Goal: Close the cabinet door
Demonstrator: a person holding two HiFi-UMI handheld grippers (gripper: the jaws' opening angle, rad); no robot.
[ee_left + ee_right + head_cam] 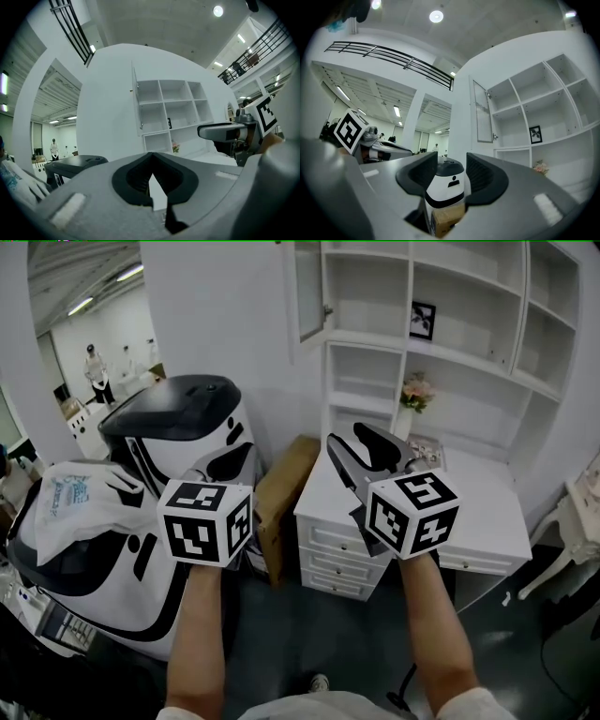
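Note:
The white shelf cabinet (441, 343) stands against the wall ahead, and its door (309, 292) at the upper left hangs open, swung out to the left. The door (483, 112) with its small knob shows in the right gripper view; in the left gripper view the door (136, 105) appears edge-on. My right gripper (344, 434) is held out over the desk, below the door and well apart from it, open (452, 159) with nothing between the pads. My left gripper (211, 470) is lower left, mostly hidden behind its marker cube; its tips (150, 157) meet, empty.
A big white and black machine (169, 456) fills the left, with a cardboard box (281, 493) leaning beside it. A white desk with drawers (478, 521) stands under the shelves, holding flowers (417, 390). A framed picture (423, 320) sits on a shelf. People (97, 371) stand far off.

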